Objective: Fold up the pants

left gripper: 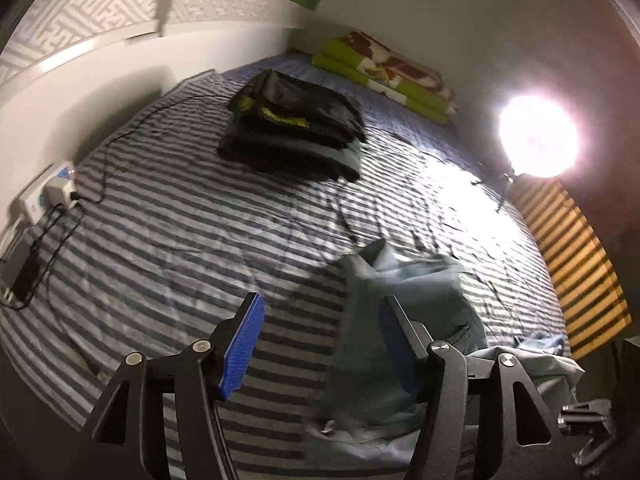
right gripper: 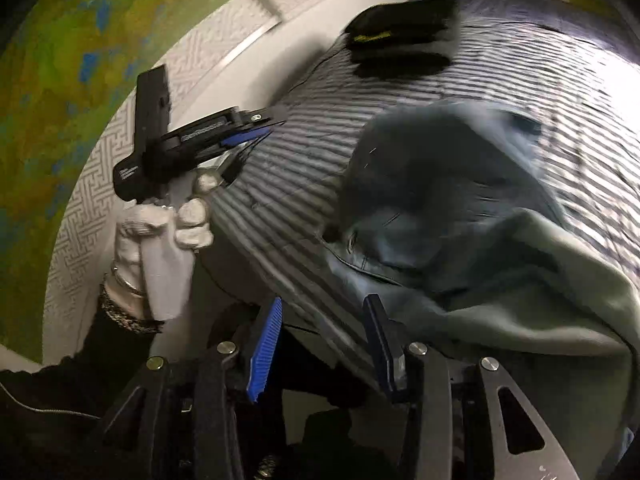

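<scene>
Both grippers are sitting at the near edge of the striped bed (left gripper: pixel 180 220), with nothing in either one.

Left gripper (left gripper: pixel 320 344): jaws standing wide apart, blue pads clear of cloth. The grey-blue pants (left gripper: pixel 400 304) are lying crumpled on the bed sheet, just past and to the right of its right finger (left gripper: pixel 396 344); that finger is overlapping the fabric in view but is not pinching it.

Right gripper (right gripper: pixel 324 344): jaws standing partly apart, narrower than the left. The pants (right gripper: pixel 460 220) are lying heaped just beyond and to the right of it; the frame is motion-blurred, so contact between the dark right finger (right gripper: pixel 380 340) and the cloth edge is probably nil, but I can't be sure.

A gloved hand (right gripper: pixel 160 240) is gripping the left gripper's handle at the bed's left edge, seen from the right wrist.

A dark folded stack (left gripper: pixel 292 128) is sitting at the far side of the bed, well apart from the pants. A lamp (left gripper: pixel 538 136) is glaring at the bed's right edge.
</scene>
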